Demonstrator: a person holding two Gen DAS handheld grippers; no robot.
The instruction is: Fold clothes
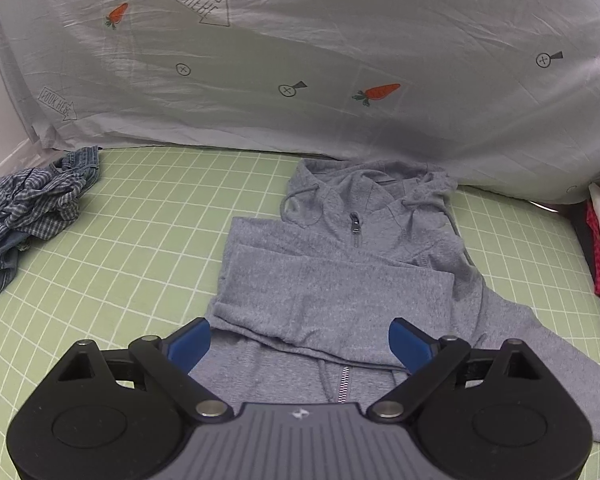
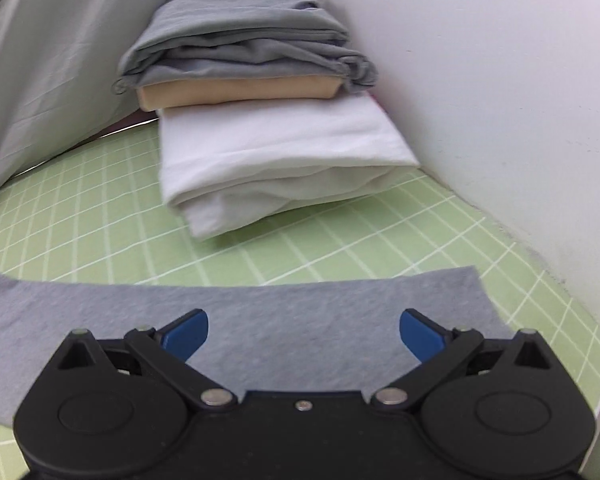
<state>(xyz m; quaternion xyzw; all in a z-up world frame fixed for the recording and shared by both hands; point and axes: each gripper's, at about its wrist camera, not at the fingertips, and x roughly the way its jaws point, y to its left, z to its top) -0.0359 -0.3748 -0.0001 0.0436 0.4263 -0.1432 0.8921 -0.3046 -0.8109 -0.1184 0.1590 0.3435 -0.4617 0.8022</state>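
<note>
Hoodie: the heather-grey zip-front hooded sweatshirt (image 1: 340, 280) lies flat on the green grid-lined cutting mat (image 1: 140, 248), hood toward 12 o'clock, one sleeve folded across the chest.
Progress: by my reading partly folded; the other sleeve (image 2: 260, 312) lies spread toward 4 o'clock, and the body looks yet to be folded.
Done pile: a stack of folded grey, beige and white garments (image 2: 260, 120) sits at the mat's 3 o'clock edge.
Waiting pile: crumpled blue checked shirts (image 1: 32, 216) at 9 o'clock.
Left gripper (image 1: 300, 340): jaws spread wide, empty, above the folded sleeve's edge.
Right gripper (image 2: 304, 332): released, empty, over the spread sleeve.
Backdrop: white carrot-print sheet (image 1: 300, 60) at 12 o'clock.
</note>
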